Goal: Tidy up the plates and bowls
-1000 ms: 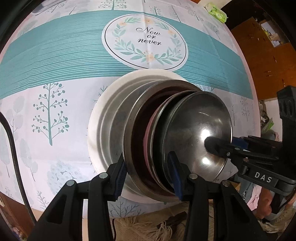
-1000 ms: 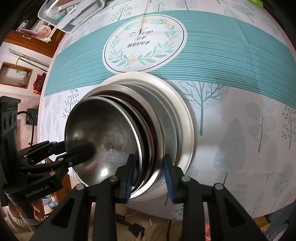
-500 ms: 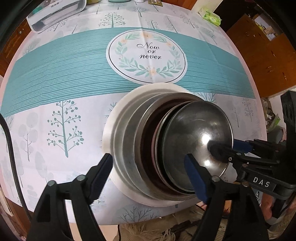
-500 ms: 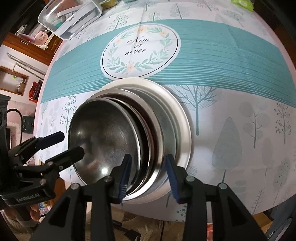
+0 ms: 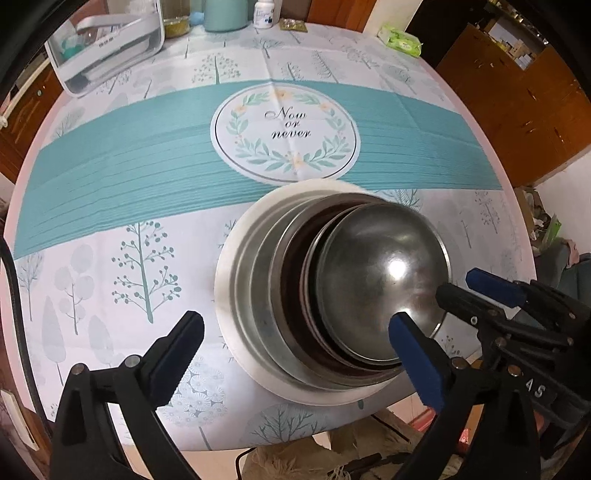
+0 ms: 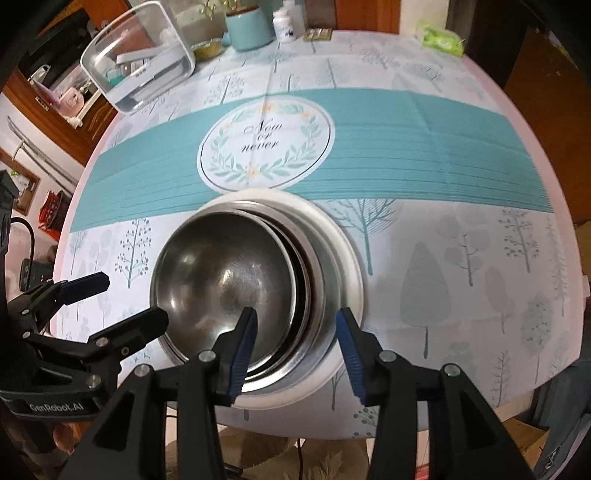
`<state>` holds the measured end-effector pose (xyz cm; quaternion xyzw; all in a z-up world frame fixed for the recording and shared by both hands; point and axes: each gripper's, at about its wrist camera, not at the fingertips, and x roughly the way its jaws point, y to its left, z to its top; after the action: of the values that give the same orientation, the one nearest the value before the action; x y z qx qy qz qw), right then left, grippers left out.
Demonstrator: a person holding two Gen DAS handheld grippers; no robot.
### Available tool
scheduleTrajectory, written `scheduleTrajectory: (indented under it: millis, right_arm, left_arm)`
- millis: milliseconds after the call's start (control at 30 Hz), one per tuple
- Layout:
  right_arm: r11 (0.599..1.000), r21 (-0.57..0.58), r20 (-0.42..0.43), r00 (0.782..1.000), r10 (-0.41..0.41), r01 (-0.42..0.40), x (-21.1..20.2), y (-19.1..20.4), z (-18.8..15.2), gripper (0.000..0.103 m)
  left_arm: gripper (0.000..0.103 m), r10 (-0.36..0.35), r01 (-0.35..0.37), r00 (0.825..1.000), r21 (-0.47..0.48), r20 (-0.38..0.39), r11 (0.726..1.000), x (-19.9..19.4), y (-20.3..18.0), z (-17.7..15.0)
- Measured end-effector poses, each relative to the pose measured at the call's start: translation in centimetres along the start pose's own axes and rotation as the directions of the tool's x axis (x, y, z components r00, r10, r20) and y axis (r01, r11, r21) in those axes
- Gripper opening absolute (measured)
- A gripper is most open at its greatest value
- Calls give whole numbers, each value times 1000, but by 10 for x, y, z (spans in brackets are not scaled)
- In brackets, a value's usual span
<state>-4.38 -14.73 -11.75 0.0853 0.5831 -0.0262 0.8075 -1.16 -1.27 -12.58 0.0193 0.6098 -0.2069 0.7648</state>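
A nested stack sits near the table's front edge: a white plate (image 5: 236, 295) at the bottom, a steel pan (image 5: 255, 295), a dark bowl and a shiny steel bowl (image 5: 380, 280) on top. The stack shows in the right wrist view too, steel bowl (image 6: 225, 280) uppermost over the white plate (image 6: 351, 273). My left gripper (image 5: 295, 343) is open and raised, its jaws wide apart on either side of the stack's near rim. My right gripper (image 6: 295, 332) is open, its jaws astride the stack's near rim without touching. Each gripper shows in the other's view.
A clear plastic box (image 5: 107, 44) with items stands at the back left. A teal cup (image 6: 249, 27), a white bottle (image 6: 284, 20) and a green packet (image 6: 441, 37) stand along the far edge. Wooden cabinets (image 5: 524, 92) are to the right.
Both grippers have let go of the stack's rims, opened and pulled back and up. The stack stays on the table.
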Motion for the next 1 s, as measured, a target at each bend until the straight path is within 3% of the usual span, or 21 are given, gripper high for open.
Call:
scheduleTrajectory:
  millis: [267, 500, 633, 767, 1000]
  right_arm:
    - [999, -8, 80, 996, -35, 36, -28, 0, -5, 45]
    - [998, -10, 160, 985, -61, 64, -63, -3, -4, 46]
    - [997, -21, 231, 970, -71, 78, -89, 0, -6, 56]
    - [994, -31, 287, 953, -93, 107, -108, 5, -12, 57]
    - [993, -35, 305, 947, -101, 117, -123, 8, -22, 57]
  left_arm:
    - [102, 49, -44, 994, -54, 97, 998, -33, -7, 1]
    - [102, 156, -145, 968, -72, 195, 987, -65, -23, -5]
    - [102, 204, -190, 950, -81, 236, 978, -83, -32, -12]
    - [102, 227, -205, 935, -107, 271, 973, -100, -37, -22]
    - [102, 239, -206, 925, -140, 295, 969, -117, -42, -39]
